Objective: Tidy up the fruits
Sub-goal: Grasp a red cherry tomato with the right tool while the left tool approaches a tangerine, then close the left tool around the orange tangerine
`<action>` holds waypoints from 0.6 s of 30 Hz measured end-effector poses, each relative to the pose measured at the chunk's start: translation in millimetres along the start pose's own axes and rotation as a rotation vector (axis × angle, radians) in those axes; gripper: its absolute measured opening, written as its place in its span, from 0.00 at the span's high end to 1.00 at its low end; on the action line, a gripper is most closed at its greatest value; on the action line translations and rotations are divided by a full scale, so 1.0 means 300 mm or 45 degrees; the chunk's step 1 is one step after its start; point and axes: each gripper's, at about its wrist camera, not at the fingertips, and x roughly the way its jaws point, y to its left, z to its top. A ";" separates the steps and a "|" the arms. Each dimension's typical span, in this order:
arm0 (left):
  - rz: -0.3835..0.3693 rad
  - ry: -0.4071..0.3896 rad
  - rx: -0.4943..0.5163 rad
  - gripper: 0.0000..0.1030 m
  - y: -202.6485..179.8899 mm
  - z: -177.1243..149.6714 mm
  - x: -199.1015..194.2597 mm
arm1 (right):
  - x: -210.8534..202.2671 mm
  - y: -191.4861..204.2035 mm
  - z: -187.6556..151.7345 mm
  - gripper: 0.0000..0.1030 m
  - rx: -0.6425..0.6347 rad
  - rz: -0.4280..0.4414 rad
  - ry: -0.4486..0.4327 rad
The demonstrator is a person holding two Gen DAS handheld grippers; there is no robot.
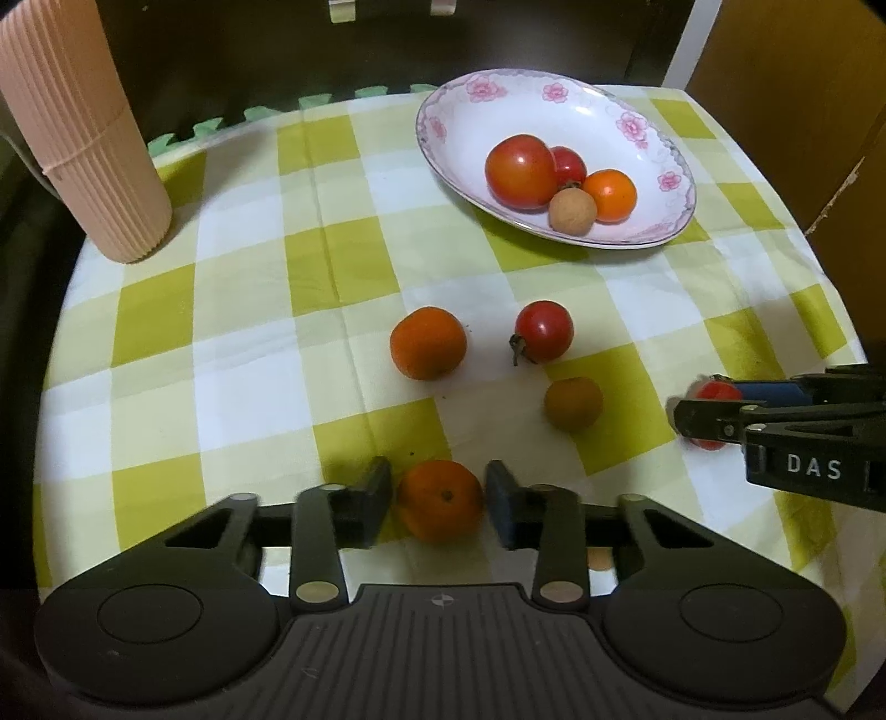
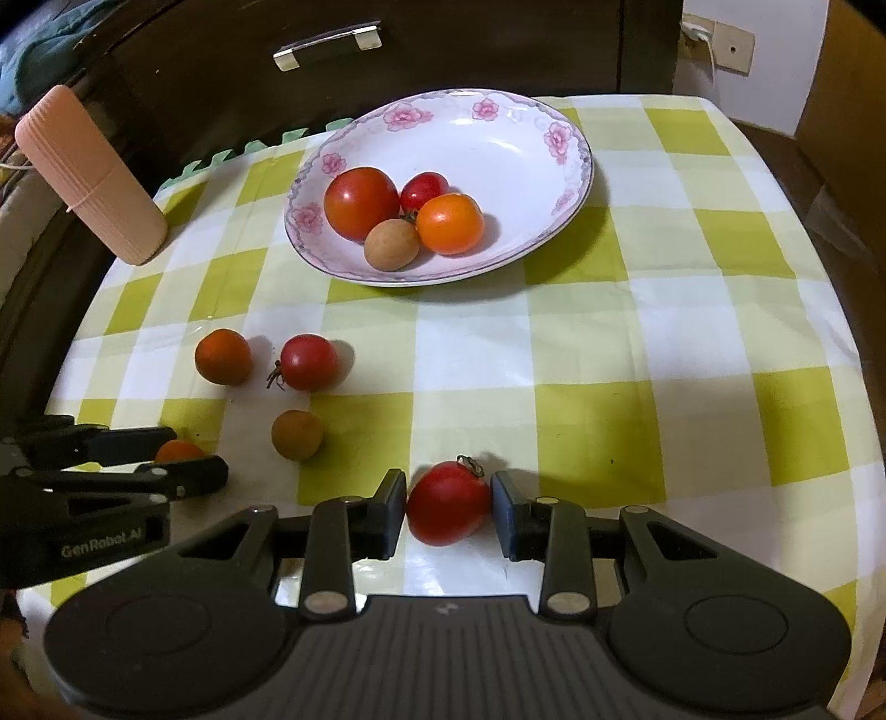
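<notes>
The checked cloth [image 2: 637, 343] covers a small table whose right and far edges curve off toward a brown cardboard wall at the right of the frame. The widest bare stretch of cloth lies in the right half of the right wrist view, between the plate [image 2: 531, 138] and the near edge.

The left gripper [image 1: 440, 495] sits low at the bottom centre of its own view, its fingers on either side of an orange [image 1: 440, 501]; the left finger is touching or nearly so, with a slight gap at the right, so I cannot tell whether it is clamped. The right gripper [image 2: 448, 507] is low at the bottom centre of its view, fingers straddling a red tomato [image 2: 448, 504], pads just beside it; a firm grip cannot be told.

On the cloth between the grippers and the plate lie a second orange [image 1: 427, 343], a stemmed tomato [image 1: 544, 330] and a brown round fruit [image 1: 573, 402]. The plate, at upper centre, holds a big tomato [image 2: 361, 203], a small tomato [image 2: 423, 189], an orange fruit [image 2: 449, 223] and a tan fruit [image 2: 391, 245], all bunched together.

A ribbed pink cylinder [image 2: 88, 171] stands at the upper left corner of the cloth. Behind is a dark cabinet with a metal handle [image 2: 326, 44].
</notes>
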 end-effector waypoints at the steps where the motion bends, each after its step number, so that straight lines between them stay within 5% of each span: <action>1: 0.002 -0.002 0.008 0.60 -0.003 -0.001 -0.002 | -0.001 0.003 -0.001 0.69 -0.006 -0.003 -0.003; 18: -0.048 -0.065 -0.005 0.61 -0.024 0.026 -0.048 | -0.063 0.021 0.027 0.69 0.016 0.056 -0.091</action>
